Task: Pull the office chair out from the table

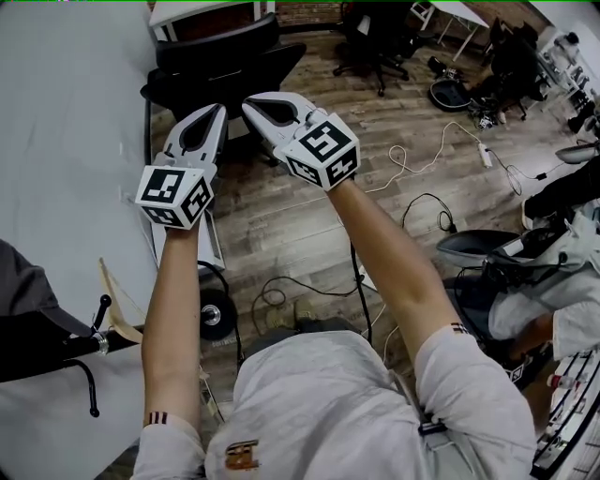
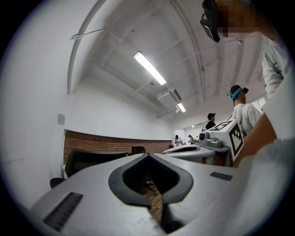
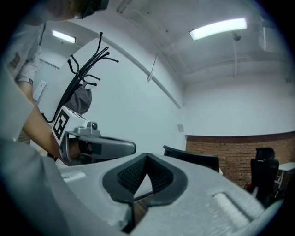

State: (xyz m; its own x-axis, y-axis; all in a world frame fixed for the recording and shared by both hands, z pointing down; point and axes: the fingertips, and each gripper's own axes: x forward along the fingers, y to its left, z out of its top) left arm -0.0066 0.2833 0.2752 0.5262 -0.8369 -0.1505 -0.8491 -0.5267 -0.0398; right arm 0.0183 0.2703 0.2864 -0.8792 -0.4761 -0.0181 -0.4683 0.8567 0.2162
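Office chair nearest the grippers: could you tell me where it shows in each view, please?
Head view: chair at the top, left of centre.
Left gripper view: chair back at lower left, above the jaws.
Right gripper view: chair back at centre, just above the jaws.
Shared landmark: the brick wall behind it.

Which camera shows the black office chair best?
The head view: it shows most of the office chair from above. The left gripper view catches only part of its backrest; the right gripper view, just the backrest's upper edge.
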